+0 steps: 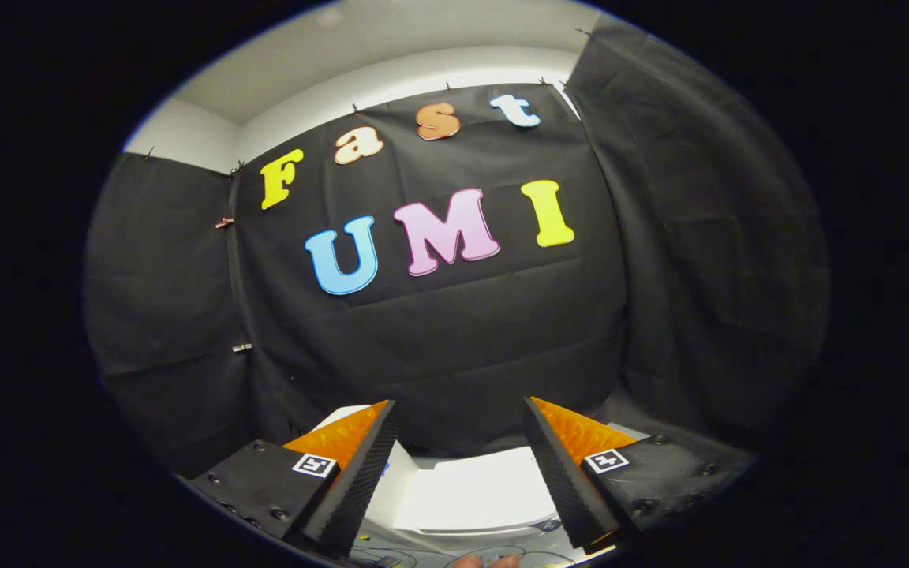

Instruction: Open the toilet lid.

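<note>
I'm at the approach step, I reckon: the gripper (461, 430) is held high and aimed mostly at the black cloth wall (454, 339), w/ nothing grasped. Its fingers (360, 473) are spread wide apart, empty gap between them. The toilet (470, 493) sits low, seen through that gap and below the tips, a white flat-topped shape that I take to be the closed lid, though I can't tell lid from tank at this angle, too little of it shows. A white bit of it also peeks out just outside the left finger. Below the fingers there's a pale floor w/ thin cables (439, 554) lying across it, and something skin-toned at the very bottom, prob. a fingertip, can't be sure. Next move, as I judge it: tip the gripper down and bring it fwd so the lid's front edge comes between the fingers or onto one tip, then lift. Need to find that edge first; it's not clear from here.
</note>
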The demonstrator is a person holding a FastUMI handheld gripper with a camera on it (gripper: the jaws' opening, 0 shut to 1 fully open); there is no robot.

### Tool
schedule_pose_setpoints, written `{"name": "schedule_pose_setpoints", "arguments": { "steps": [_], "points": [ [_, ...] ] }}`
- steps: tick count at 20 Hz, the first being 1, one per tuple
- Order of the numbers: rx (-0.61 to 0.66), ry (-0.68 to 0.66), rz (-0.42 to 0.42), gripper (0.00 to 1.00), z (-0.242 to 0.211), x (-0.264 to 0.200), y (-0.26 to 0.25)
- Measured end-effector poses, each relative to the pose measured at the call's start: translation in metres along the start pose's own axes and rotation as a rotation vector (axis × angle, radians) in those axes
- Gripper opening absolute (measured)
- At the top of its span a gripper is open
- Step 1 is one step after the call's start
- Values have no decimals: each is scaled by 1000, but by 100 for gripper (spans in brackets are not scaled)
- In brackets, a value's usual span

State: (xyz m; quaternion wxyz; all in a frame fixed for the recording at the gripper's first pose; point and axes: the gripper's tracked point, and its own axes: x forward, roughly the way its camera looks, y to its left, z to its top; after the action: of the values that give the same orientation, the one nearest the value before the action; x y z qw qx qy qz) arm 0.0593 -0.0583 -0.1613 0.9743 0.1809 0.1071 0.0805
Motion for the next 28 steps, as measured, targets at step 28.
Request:
{"name": "schedule_pose_setpoints", "arguments": {
  "steps": [28],
  "points": [
    [718, 608, -108, 98, -372, 53, -234]
  ]
}}
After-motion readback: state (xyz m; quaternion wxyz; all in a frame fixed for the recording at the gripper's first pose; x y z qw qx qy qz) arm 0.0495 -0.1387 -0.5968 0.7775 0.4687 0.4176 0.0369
